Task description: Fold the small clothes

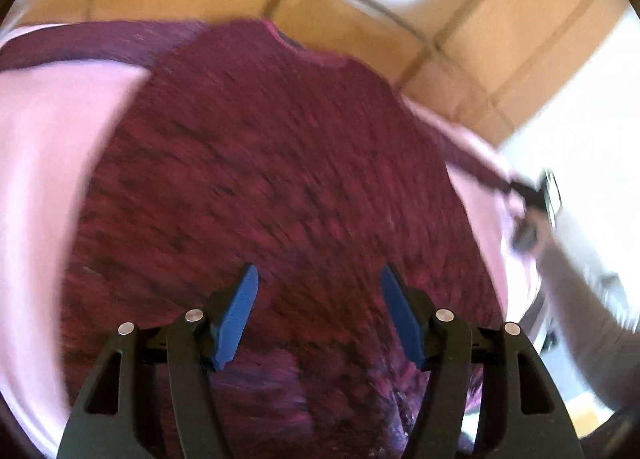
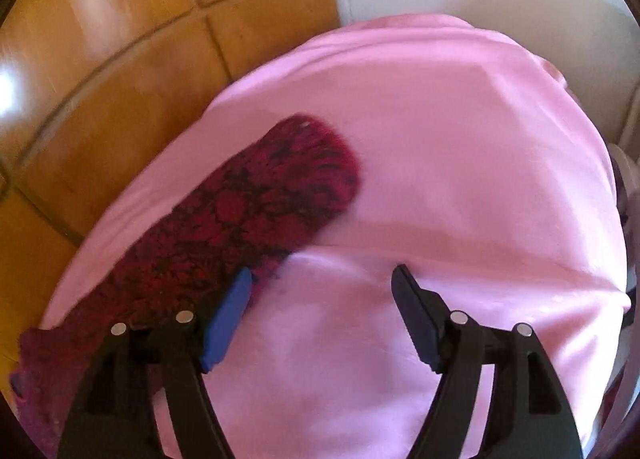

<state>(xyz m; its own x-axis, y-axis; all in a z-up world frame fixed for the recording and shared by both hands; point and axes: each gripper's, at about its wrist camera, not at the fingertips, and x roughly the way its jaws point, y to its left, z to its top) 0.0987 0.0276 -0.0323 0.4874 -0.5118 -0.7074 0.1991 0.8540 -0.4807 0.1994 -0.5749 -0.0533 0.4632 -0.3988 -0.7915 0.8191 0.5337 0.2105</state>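
Both tongs open, nothing gripped: left tongs (image 1: 318,279) over sweater (image 1: 280,179) body, right tongs (image 2: 322,279) beside sleeve (image 2: 256,211). Grab sleeve near cuff w/ right, fold across body, keep pink sheet (image 2: 460,131) unpinched.

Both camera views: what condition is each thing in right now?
Maroon sweater: spread flat on the pink cloth, unfolded.
Sweater sleeve: stretched out sideways.
Pink cloth: draped, lightly creased.
Left gripper: open, empty, over the sweater.
Right gripper: open, empty, beside the sleeve.
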